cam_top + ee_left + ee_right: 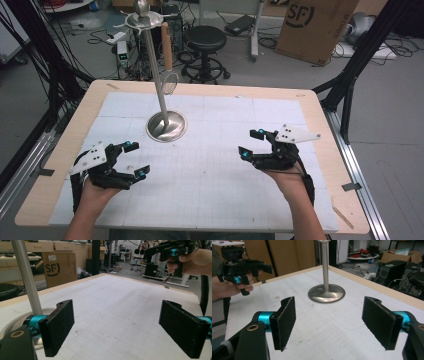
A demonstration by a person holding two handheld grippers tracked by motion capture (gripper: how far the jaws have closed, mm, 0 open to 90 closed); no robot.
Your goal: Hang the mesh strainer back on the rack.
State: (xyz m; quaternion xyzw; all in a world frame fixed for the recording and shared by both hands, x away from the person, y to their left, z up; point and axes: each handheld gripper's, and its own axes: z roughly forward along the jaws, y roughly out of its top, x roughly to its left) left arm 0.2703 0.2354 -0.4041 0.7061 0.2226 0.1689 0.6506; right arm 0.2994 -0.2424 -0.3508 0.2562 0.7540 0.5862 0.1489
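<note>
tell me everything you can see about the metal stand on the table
The metal stand looks like brushed steel: a round, dished base flat on the white mat, a slim upright pole, and a disc with hooks and a knob on top. A wooden-handled utensil hangs from one hook. Neither gripper touches it.

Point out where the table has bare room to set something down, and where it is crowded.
The white mat lies bare between the left gripper and right gripper, both open and empty, and right of the metal stand. Crowding is limited to the stand's base, back left of centre.
</note>
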